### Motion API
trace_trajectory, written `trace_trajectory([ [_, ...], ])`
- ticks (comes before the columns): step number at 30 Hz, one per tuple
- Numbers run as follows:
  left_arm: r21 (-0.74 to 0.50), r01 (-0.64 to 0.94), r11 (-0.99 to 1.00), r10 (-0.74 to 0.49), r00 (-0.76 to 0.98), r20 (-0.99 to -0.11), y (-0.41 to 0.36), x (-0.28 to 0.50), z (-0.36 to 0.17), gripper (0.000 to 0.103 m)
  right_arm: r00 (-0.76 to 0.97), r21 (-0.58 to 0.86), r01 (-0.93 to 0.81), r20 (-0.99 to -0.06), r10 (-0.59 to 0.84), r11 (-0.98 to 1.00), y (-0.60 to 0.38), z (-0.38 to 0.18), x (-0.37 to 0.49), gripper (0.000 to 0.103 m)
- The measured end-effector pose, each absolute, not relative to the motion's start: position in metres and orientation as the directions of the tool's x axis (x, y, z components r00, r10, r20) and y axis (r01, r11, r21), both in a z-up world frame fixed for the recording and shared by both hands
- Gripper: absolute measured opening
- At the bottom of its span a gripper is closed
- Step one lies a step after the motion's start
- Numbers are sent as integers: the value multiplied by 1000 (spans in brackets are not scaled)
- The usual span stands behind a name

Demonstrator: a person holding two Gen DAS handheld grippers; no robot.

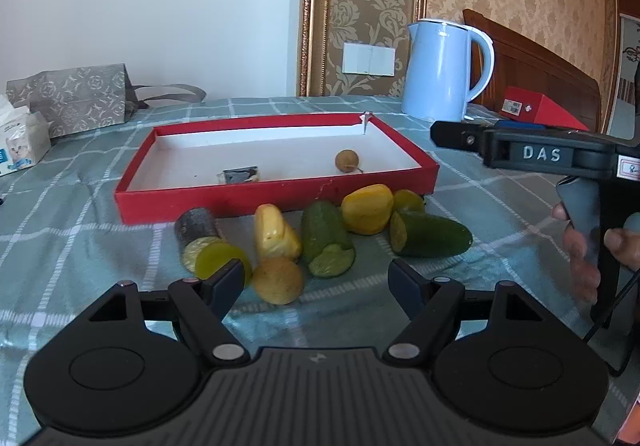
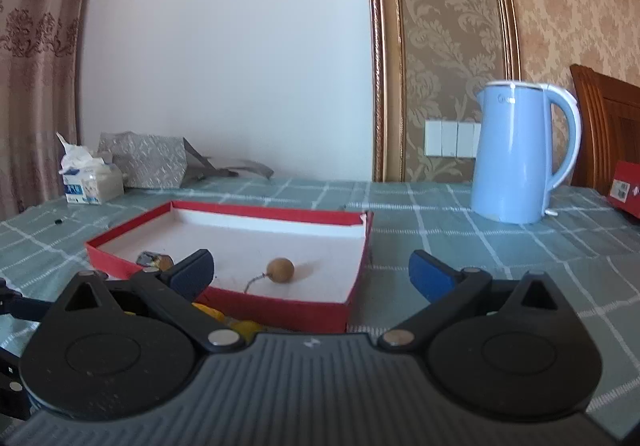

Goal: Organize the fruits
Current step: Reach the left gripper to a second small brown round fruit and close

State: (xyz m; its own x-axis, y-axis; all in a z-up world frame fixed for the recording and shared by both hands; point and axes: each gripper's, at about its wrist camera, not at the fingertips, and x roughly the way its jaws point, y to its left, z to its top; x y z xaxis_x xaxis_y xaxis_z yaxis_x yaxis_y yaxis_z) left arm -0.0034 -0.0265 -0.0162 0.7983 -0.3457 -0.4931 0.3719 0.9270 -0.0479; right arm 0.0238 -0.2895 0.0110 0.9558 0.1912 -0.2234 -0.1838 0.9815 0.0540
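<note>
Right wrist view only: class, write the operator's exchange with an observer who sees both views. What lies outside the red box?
Operator: I see one brown fruit inside the red box. Is there fruit outside it?
Observer: Yes. Several pieces lie on the cloth before the box's near wall, among them a green cucumber piece at the right end.
Operator: What is the left gripper doing?
Observer: It is open, with a round yellow fruit just ahead, between its fingers.

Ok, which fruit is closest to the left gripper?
The round yellow-brown fruit, lying just ahead of the open left gripper, near its left finger. The cucumbers and yellow fruits lie farther back, towards the red tray.
</note>
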Motion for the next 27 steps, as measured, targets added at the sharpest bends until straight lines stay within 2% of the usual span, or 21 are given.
trace_trajectory([
  [8,-50,365,930,-337,786,-519,-31,6,-23,79,957,78,-185,-212,198,980,-294,12,23,103],
  [12,-114,360,926,-363,762,-537,-23,19,-23,77,956,79,-194,-210,206,978,-294,12,22,103],
  [15,-98,365,926,-354,747,-563,-21,26,-25,56,957,74,-195,-206,206,978,-294,12,21,103],
  [16,-81,373,924,-352,748,-562,-21,26,-26,52,957,77,-195,-205,207,978,-295,12,22,103],
  [21,-59,370,927,-337,754,-563,-18,26,-26,40,953,90,-197,-218,213,976,-296,12,23,103],
  [24,-88,366,926,-350,752,-559,-12,27,-26,32,953,81,-192,-222,205,978,-295,11,24,103],
  [27,-104,367,925,-360,749,-557,-10,28,-26,31,948,84,-197,-239,212,977,-294,10,27,103],
])
